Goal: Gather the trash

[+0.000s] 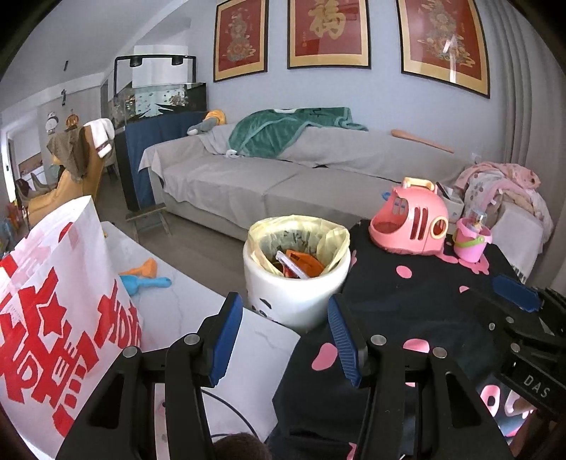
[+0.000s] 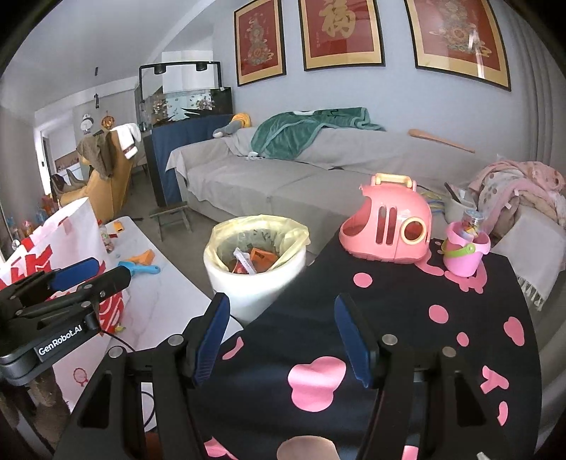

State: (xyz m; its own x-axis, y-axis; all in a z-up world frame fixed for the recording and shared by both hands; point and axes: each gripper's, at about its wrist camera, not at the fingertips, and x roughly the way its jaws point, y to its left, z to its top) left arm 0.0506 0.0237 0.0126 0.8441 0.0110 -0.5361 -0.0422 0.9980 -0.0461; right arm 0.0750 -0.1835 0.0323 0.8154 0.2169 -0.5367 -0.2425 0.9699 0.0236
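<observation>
Both jaws released, empty: left gripper (image 1: 284, 336), right gripper (image 2: 283, 339). Trash bin (image 2: 254, 272) at 12 o'clock; contents half-hidden by liner.

Daylight is washing over a pale blue wall (image 1: 382, 95) where three red framed prints (image 1: 329, 33) are hanging above a long grey sofa (image 1: 269, 177), a fish tank (image 1: 159, 101) standing at its left end.
</observation>
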